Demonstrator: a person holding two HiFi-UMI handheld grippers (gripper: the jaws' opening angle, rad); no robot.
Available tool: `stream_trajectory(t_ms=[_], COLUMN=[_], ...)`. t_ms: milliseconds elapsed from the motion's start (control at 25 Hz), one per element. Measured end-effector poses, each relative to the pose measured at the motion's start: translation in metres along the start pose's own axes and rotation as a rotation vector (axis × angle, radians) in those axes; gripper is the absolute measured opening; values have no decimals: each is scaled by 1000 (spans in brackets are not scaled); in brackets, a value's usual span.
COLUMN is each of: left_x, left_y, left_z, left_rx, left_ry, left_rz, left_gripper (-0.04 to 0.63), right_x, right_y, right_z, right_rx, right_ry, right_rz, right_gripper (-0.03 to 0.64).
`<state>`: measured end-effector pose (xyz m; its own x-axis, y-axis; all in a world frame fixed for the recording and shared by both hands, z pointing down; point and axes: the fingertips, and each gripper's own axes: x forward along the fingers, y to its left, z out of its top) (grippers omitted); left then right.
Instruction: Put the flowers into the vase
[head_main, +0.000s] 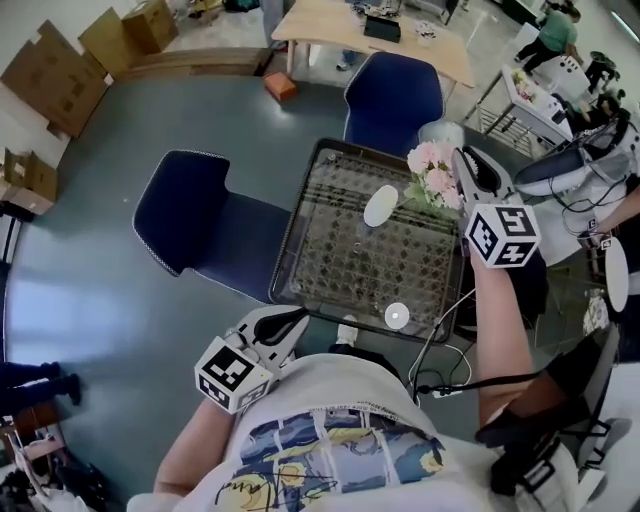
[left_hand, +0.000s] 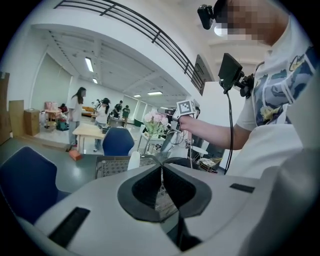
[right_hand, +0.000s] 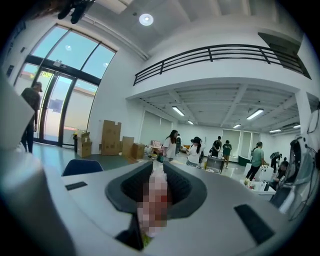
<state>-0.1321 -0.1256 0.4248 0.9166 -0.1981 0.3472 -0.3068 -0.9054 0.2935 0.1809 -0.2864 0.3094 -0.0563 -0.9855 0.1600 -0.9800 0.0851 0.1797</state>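
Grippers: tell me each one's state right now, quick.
Left gripper: shut, nothing between its jaws.
Right gripper: shut on the flowers.

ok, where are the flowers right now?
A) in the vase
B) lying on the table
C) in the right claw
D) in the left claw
C: the right claw is shut on the flowers, held apart from the vase on the table.

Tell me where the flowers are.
In the head view the flowers are at upper right, held in the right gripper above the table, just right of the white vase.
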Motion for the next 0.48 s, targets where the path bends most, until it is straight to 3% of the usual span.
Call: stream_trajectory(t_ms=[240,480], left_x=[-3,-10], left_y=[13,19], left_z=[13,10], left_rx=[-33,-62], left_ry=[-9,-7], left_rz=[68,121], left_gripper=[11,11], right_x=[40,65], right_y=[-5,11], right_z=[5,-17], right_rx=[-57,-117], right_ry=[5,27], right_rz=[38,88], right_gripper=[72,72])
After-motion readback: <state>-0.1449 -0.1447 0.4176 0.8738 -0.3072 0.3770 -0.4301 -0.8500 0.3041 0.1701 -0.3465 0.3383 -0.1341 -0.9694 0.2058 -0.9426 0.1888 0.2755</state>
